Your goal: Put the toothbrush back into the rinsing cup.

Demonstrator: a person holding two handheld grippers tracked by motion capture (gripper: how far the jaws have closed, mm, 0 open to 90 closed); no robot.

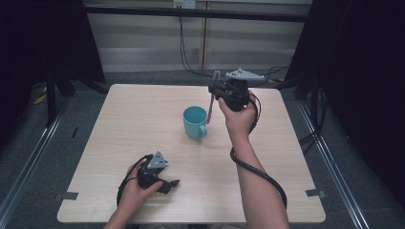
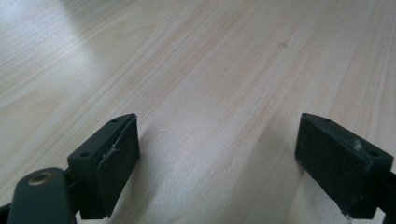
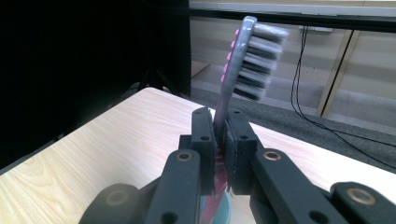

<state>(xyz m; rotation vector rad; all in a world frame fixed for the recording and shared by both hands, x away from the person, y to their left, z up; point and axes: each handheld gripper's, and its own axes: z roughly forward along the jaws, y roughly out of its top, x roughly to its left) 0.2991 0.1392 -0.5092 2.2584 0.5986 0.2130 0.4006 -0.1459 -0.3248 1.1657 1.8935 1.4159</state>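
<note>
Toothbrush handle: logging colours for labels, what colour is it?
Pink, seen best in the high view, where the toothbrush hangs beside the teal mug.

The high view looks forward and down over the whole surface (image 1: 143, 119). The left gripper view skims it closely; the right gripper view faces its far edge from above.

Even, soft light falls on the pale table (image 1: 143, 124) in the high view, while black surrounds at nine and three o'clock stay dim. In the left gripper view, glare whitens the wood toward eleven o'clock, and soft shadows spread beneath the jaws. In the right gripper view, the toothbrush (image 3: 247, 60) bristles at twelve o'clock smear with blur.
</note>
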